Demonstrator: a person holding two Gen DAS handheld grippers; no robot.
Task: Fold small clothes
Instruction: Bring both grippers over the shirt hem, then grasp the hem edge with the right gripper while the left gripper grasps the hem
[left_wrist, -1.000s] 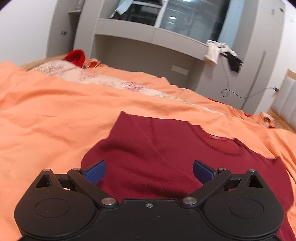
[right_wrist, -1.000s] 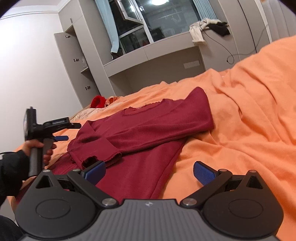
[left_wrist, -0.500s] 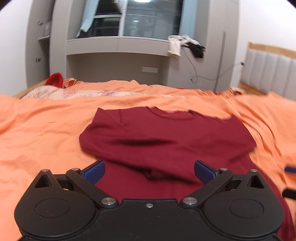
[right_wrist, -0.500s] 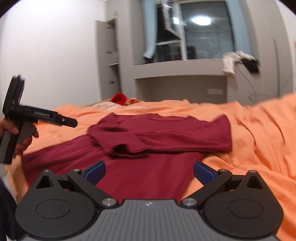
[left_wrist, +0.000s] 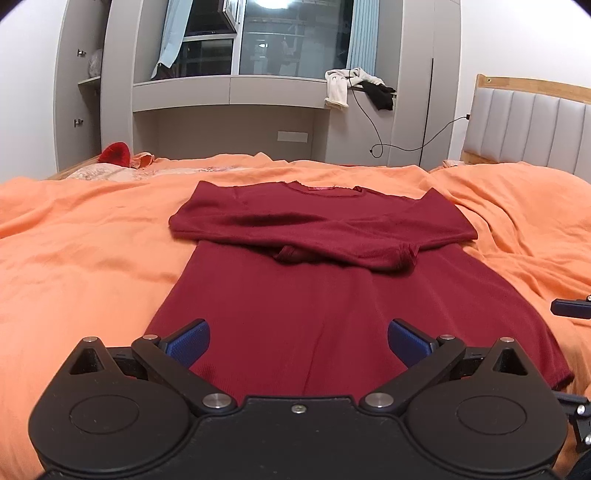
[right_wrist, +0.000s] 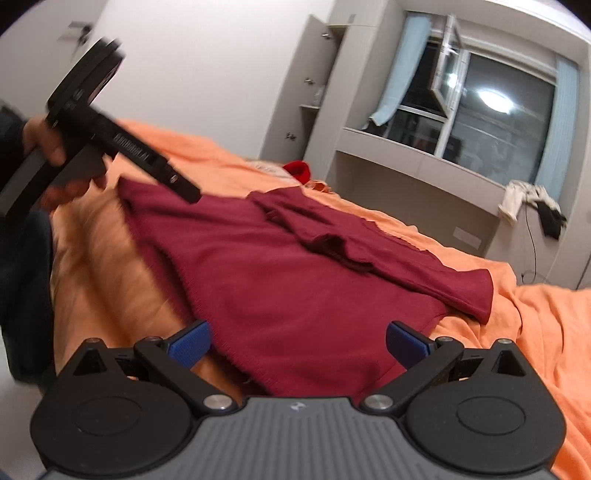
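Left hand-held gripper (left_wrist: 298, 338): jaws spread wide, blue pads (left_wrist: 188, 339) well apart, nothing between them. Seen from the right wrist view, the person's left hand (right_wrist: 55, 147) wraps its grip, body tilted down. Right hand-held gripper (right_wrist: 298, 338): jaws likewise wide apart, holding nothing.

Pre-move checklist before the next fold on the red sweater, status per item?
1. Left gripper open and empty: ok, jaws wide apart over the sweater.
2. Right gripper open and empty: ok, jaws apart above the hem.
3. Both sleeves folded in across the chest: ok, cuffs lie on the body.
4. Lower half flat: ok, only shallow creases.
5. Hem within reach: ok, its edge passes between the right gripper's fingers.
6. Grippers touching cloth: cannot tell from these views.
7. Orange blanket smooth underneath: not ok, wrinkled beside the sweater.
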